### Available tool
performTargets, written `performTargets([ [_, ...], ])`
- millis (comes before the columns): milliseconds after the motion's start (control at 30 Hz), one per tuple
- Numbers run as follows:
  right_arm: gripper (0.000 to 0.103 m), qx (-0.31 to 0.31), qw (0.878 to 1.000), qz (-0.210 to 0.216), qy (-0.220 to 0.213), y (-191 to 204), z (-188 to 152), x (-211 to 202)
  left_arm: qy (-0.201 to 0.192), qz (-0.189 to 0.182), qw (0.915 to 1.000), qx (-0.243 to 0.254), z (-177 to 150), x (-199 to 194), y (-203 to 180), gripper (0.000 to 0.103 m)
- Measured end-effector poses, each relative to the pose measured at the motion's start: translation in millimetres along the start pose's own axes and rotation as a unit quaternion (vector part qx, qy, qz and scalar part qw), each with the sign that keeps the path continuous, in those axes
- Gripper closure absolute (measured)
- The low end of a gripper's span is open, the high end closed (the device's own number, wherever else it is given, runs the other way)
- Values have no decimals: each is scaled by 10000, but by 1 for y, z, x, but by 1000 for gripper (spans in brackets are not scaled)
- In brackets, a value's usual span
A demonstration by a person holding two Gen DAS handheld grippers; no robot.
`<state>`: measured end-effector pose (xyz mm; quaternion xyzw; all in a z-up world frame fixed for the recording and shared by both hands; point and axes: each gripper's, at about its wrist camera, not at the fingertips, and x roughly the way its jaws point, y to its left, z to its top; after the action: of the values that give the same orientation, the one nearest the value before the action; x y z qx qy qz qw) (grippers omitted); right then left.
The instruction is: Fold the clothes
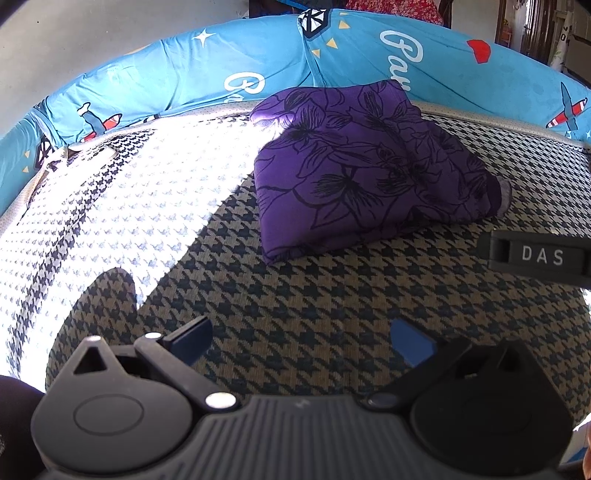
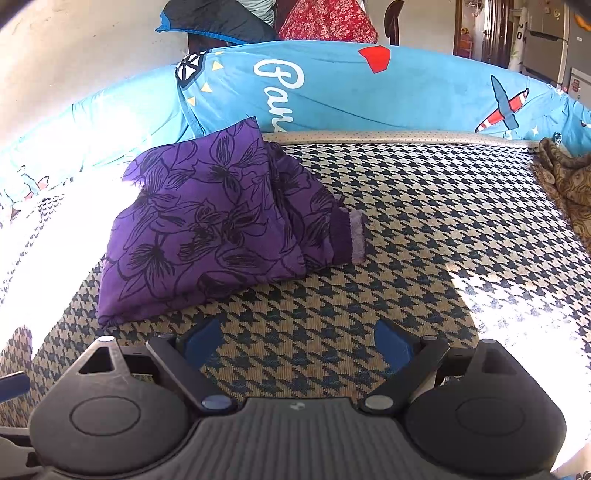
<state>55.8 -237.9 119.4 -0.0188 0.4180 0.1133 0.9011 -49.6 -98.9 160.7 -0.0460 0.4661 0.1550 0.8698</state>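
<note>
A purple garment with a black flower print (image 1: 362, 173) lies folded into a compact bundle on the houndstooth-patterned surface (image 1: 295, 295), with a lighter cuff showing at its right end (image 2: 356, 236). In the right wrist view the same garment (image 2: 207, 229) sits ahead and to the left. My left gripper (image 1: 301, 341) is open, well short of the bundle, with nothing between its fingers. My right gripper (image 2: 297, 341) is open too, above bare surface just short of the garment's near corner. Part of the right gripper, labelled DAS (image 1: 539, 256), shows at the right edge of the left wrist view.
A long blue bolster with printed planes and lettering (image 1: 332, 55) (image 2: 369, 88) runs along the far edge. A brown patterned cloth (image 2: 565, 184) lies at the right edge. Strong sunlight washes out the left part of the surface (image 1: 110, 206). More clothes are piled behind the bolster (image 2: 325, 22).
</note>
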Motion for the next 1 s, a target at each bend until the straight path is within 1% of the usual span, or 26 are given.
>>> performTargets([
  [167, 13, -88, 9999, 15, 50, 1, 10, 9, 38, 52, 9998, -209, 10, 12, 2, 0],
  [267, 13, -100, 9999, -34, 82, 1, 14, 14, 92, 62, 9996, -240, 14, 18, 4, 0],
  [467, 13, -8, 9998, 24, 187, 1, 20, 23, 132, 1, 9997, -193, 18, 29, 2, 0],
  [833, 13, -48, 9992, -268, 278, 3, 25, 40, 275, -227, 9992, -185, 27, 52, -6, 0],
  [1000, 13, 68, 9988, -374, 296, 2, 28, 46, 320, -316, 9988, -180, 29, 63, -7, 0],
])
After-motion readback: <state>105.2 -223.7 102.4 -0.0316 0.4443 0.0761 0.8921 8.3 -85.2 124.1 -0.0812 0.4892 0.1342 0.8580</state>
